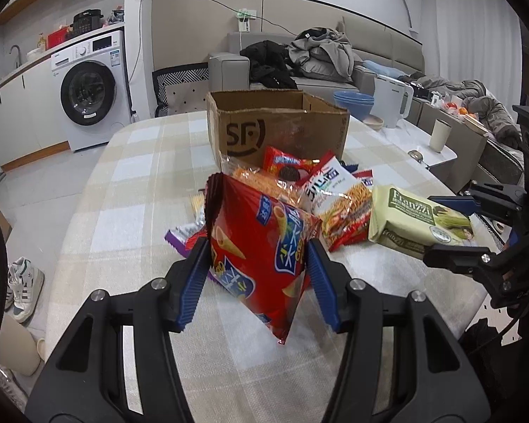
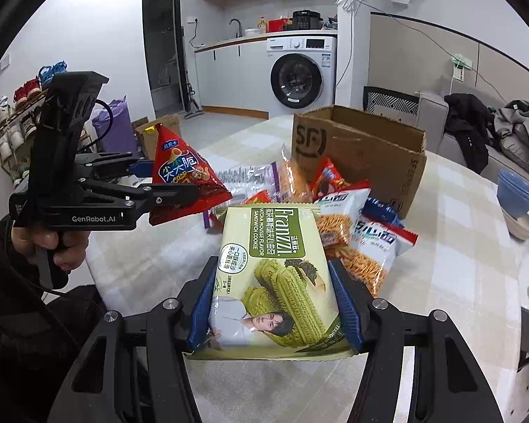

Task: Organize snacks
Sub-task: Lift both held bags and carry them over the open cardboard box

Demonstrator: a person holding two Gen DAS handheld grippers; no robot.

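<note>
My left gripper point(image 1: 257, 252) is shut on a red corn-cone snack bag point(image 1: 261, 246) and holds it above the checked table; the same bag shows in the right wrist view point(image 2: 183, 179) in the left gripper point(image 2: 165, 183). My right gripper point(image 2: 273, 282) is shut on a green Franzzi cookie pack point(image 2: 275, 275), lifted over the table; the pack also shows in the left wrist view point(image 1: 416, 218). An open SF cardboard box point(image 1: 278, 127) stands behind a pile of snack packs point(image 1: 335, 194).
The pile holds noodle-snack bags point(image 2: 356, 246), a red cookie pack point(image 1: 285, 165) and a purple pack point(image 1: 183, 236). Blue bowls point(image 1: 354, 102), a white kettle point(image 1: 393, 100) and a cup point(image 1: 440, 135) stand at the table's far right. The table edge point(image 1: 81, 190) drops off at left.
</note>
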